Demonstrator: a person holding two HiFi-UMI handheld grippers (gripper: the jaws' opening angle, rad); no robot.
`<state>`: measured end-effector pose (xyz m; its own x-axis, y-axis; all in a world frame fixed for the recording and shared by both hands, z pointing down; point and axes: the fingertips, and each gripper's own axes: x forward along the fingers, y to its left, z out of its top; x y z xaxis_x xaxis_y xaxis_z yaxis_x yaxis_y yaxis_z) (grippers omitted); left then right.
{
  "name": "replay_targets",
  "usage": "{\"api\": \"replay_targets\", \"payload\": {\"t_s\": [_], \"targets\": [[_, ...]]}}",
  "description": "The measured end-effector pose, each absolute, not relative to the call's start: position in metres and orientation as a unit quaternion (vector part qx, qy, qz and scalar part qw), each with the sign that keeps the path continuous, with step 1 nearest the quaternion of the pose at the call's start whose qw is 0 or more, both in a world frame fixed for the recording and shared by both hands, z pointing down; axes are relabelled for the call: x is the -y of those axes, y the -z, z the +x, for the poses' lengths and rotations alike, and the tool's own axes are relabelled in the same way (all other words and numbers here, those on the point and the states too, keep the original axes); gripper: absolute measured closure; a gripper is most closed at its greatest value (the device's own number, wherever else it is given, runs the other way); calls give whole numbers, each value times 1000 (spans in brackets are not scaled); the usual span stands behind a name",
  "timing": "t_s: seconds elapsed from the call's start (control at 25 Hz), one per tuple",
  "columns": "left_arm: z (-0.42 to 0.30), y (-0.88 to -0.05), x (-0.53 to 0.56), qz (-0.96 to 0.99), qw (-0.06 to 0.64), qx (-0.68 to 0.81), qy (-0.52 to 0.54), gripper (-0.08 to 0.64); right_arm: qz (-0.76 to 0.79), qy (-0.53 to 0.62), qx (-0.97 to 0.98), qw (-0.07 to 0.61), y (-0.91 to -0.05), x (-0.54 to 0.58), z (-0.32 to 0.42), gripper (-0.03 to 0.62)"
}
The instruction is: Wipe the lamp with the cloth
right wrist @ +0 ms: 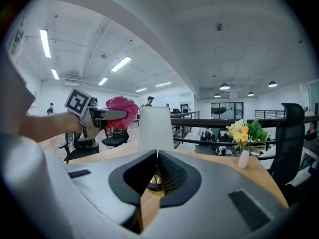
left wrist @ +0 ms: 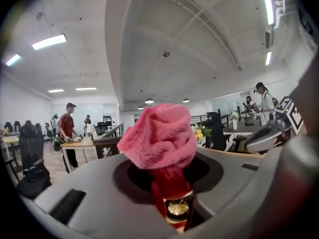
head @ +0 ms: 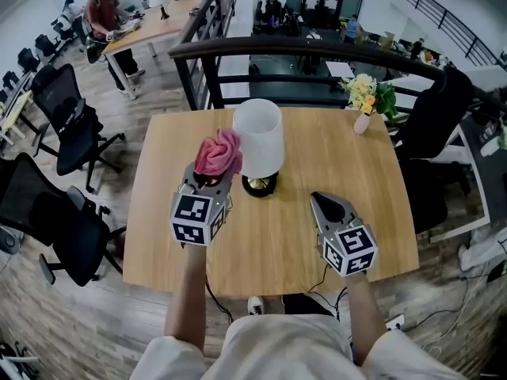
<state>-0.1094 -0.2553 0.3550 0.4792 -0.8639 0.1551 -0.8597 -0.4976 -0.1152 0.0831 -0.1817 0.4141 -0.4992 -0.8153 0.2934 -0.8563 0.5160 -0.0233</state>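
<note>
A white-shaded lamp [head: 259,137] is standing on its dark, gold-lined base near the middle of a wooden table [head: 333,161], as a person works at it with two hand-held grippers. The left gripper [head: 214,174] is pinching a bunched pink cloth [head: 219,153] between its jaws and is holding it up at the shade's left side; whether the cloth is touching the shade cannot be told. The right gripper [head: 319,199] is hovering low over the table to the right of the lamp base, its jaws pressed together on nothing and pointing toward the lamp. Each gripper is carrying a cube of black-and-white square markers, the only printed patterns that can be made out. At the table's far right corner, a small pale vase [head: 362,123] is holding yellow and white flowers [head: 366,93] with green leaves. Black office chairs [head: 67,121] are standing left of the table, a dark railing [head: 317,50] is curving behind it, and a person in red [head: 103,14] is sitting at a distant desk.
</note>
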Motion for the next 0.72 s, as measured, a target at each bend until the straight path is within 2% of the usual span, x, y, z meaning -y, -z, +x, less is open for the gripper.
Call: {"api": "replay_targets", "payload": {"t_s": [0.28, 0.72], "targets": [[-77, -316, 262, -870, 46, -482, 90, 385, 485, -81, 863, 113, -408, 168, 80, 561], [-62, -368, 269, -863, 29, -486, 135, 383, 502, -80, 853, 119, -412, 164, 101, 561]]}}
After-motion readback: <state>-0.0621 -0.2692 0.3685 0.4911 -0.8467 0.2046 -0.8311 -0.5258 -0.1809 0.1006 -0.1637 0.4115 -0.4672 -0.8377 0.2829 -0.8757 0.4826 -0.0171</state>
